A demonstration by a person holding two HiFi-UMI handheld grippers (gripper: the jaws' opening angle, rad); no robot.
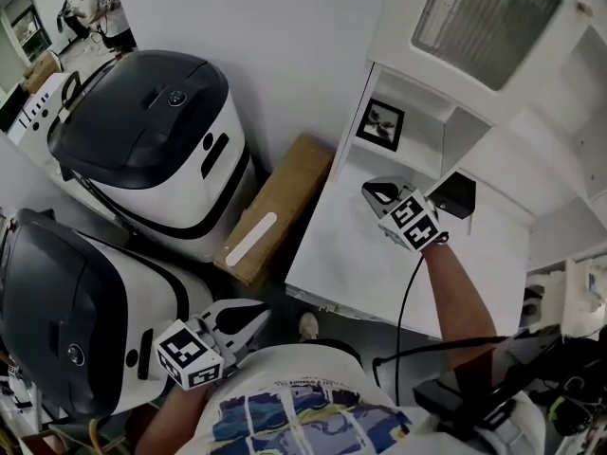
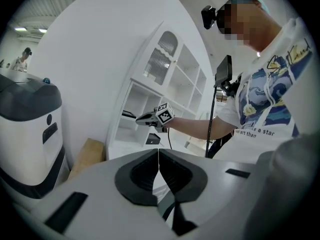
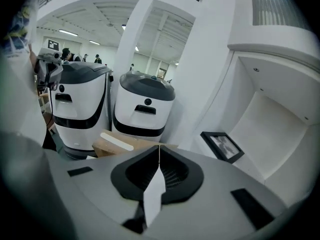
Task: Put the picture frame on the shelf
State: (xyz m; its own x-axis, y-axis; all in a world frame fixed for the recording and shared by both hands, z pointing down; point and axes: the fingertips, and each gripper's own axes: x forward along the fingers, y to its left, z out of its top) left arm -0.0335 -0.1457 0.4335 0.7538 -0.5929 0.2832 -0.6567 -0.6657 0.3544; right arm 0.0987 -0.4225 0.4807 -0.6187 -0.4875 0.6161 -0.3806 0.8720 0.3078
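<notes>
T-shirt [image 2: 265,96] print, partly legible: "a star", "art than"

Picture frame [image 1: 380,124] photo too small to tell; cardboard box [image 1: 275,207] partly behind shelf [image 1: 360,245].

White shelf [image 1: 403,36]: picture frame [image 1: 380,124] stands in its lower-left compartment, against the back wall. Small black block [image 1: 457,193] sits on its counter [image 1: 370,245]. On the floor [image 1: 285,294] left of the shelf: cardboard box [image 1: 275,207] just beside it, two white-black machines [image 1: 152,150] beyond.
</notes>
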